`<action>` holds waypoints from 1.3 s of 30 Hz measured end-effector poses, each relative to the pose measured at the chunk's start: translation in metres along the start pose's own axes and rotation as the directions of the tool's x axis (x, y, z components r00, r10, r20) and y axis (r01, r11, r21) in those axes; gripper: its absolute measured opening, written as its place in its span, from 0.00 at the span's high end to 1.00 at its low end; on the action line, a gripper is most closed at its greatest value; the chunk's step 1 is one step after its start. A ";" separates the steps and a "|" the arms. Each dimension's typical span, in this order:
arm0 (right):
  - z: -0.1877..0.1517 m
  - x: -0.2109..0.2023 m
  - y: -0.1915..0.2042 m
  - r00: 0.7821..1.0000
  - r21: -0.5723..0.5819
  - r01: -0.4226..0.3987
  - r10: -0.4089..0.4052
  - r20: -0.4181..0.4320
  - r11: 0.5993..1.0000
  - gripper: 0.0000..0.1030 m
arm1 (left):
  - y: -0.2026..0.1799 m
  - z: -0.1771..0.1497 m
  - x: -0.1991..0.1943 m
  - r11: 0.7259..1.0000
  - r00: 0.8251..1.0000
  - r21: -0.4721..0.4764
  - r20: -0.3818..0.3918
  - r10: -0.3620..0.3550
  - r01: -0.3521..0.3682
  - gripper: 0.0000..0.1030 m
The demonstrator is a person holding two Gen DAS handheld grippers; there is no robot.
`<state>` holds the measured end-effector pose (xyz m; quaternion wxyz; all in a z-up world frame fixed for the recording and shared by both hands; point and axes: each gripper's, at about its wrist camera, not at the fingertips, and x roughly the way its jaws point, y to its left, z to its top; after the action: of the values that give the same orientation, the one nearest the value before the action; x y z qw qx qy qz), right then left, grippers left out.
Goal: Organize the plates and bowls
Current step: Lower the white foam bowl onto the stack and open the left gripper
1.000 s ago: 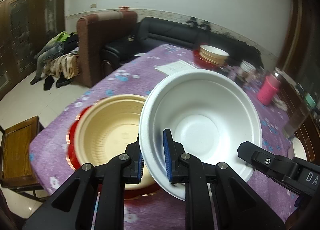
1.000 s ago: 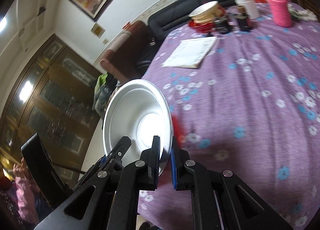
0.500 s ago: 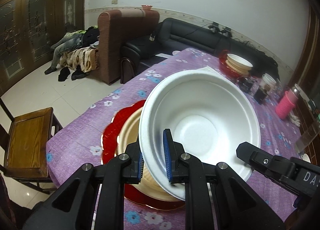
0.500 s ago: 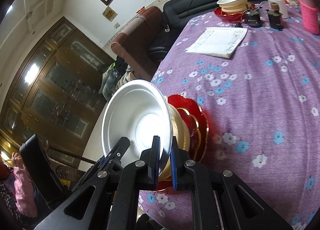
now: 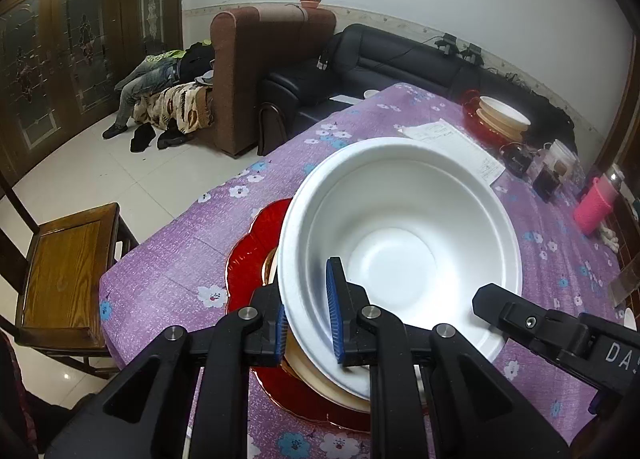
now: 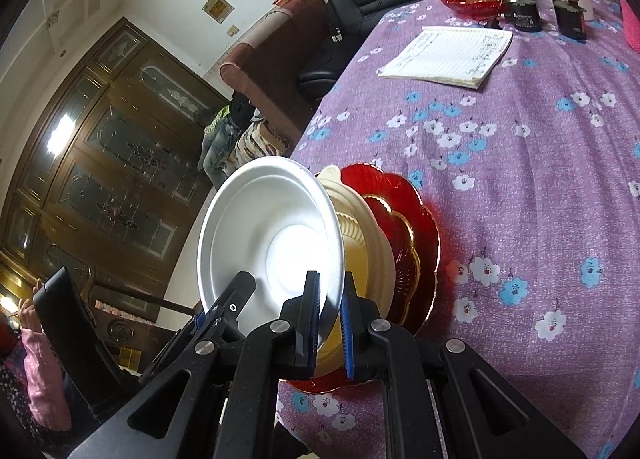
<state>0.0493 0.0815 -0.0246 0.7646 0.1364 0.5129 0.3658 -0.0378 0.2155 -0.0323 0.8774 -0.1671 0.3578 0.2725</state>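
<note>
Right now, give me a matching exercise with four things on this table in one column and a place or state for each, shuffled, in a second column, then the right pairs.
Things:
1. white bowl
2. cream bowl
3. red plate
4. notebook

Places or states:
A. lies open on the purple tablecloth, far from the stack
B. bottom of the near stack, flat on the cloth
C. clamped at its rim by both the left gripper and right gripper
D. sits on the red plate, under the white one

Pairs: 1-C, 2-D, 3-B, 4-A
</note>
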 end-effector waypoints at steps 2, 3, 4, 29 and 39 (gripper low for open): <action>0.000 0.003 0.001 1.000 -0.001 0.005 -0.005 -0.006 1.000 0.91 | 0.000 0.000 0.001 1.000 1.000 0.002 -0.002 0.005 -0.005 0.85; 0.000 0.005 0.001 1.000 0.001 0.005 -0.005 -0.007 1.000 0.91 | 0.000 -0.001 0.001 1.000 1.000 0.002 -0.002 0.007 -0.007 0.85; -0.001 0.006 0.002 1.000 0.001 0.006 -0.006 -0.009 1.000 0.91 | -0.001 0.000 0.001 1.000 1.000 0.002 -0.001 0.006 -0.006 0.85; -0.003 0.004 0.014 0.999 -0.044 0.048 -0.048 0.002 0.998 0.85 | 0.003 0.003 -0.008 0.999 0.999 -0.022 0.019 0.027 -0.027 0.84; -0.001 -0.006 0.009 0.999 -0.022 0.039 -0.038 0.030 0.999 0.59 | 0.002 0.005 -0.018 0.999 0.997 -0.028 0.064 0.040 -0.038 0.46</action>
<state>0.0437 0.0832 -0.0157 0.7805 0.1234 0.4998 0.3546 -0.0473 0.2133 -0.0160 0.8806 -0.1630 0.3287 0.2998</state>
